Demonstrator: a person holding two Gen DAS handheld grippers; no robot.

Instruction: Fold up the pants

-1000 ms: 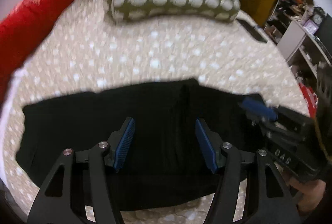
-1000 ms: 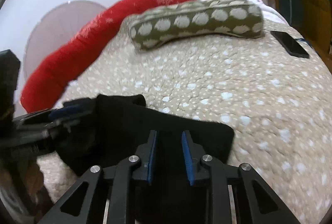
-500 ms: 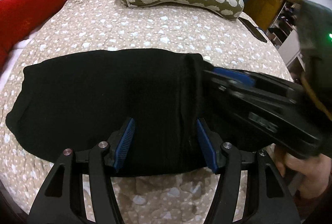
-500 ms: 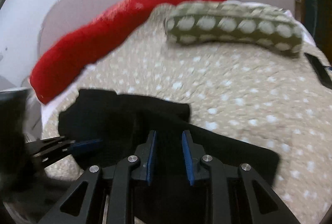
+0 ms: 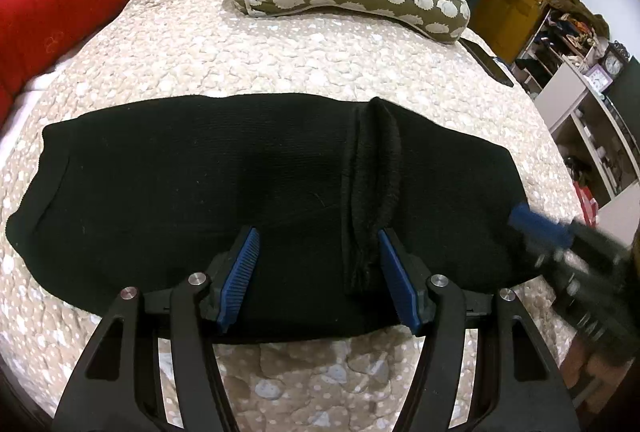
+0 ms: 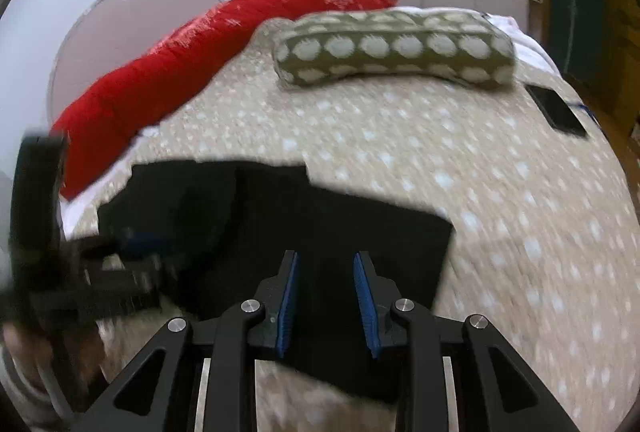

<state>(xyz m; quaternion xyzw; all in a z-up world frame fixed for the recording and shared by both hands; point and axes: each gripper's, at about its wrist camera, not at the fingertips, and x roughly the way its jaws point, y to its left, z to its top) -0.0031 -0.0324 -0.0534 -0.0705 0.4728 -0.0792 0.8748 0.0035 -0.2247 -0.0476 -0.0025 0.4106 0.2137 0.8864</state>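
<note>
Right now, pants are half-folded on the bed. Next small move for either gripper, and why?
Probably lower the left gripper onto the near edge of the black pants and close. Its jaws are open above the cloth, holding nothing. The pants lie flat in a long strip on the quilt, with a raised ridge near the right pad. The right gripper looks open too.

Black pants [image 5: 224, 184] folded, flat on bed, raised crease right.

Both wrist views low, close over pants [image 5: 248, 184], facing pillow [image 6: 394, 48] (right view blurred, perhaps nearer).
</note>
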